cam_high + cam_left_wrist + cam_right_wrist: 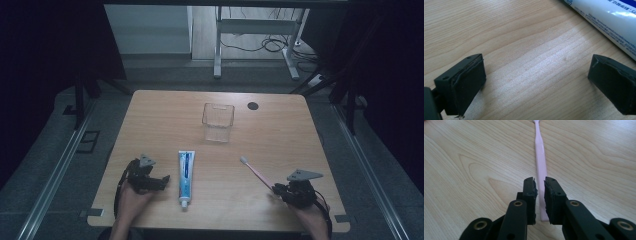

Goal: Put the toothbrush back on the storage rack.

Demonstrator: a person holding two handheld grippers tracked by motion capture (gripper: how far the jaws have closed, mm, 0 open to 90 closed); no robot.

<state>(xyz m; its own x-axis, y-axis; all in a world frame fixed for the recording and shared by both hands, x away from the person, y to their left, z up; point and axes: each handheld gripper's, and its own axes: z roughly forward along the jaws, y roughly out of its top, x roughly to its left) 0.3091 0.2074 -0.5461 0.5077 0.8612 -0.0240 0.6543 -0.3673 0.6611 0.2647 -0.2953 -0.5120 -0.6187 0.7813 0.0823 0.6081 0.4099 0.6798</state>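
On the light wooden table (280, 135), the right gripper (540, 185) pinches the near end of the slim pink plastic toothbrush (540, 157). The left gripper (536, 75), jaws spread wide, rests beside the white-and-blue toothpaste tube (609, 17), whose small print is unreadable

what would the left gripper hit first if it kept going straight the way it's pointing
Most likely the toothpaste tube: the left gripper, jaws wide open, points across bare table toward it. Depth is hard to judge.
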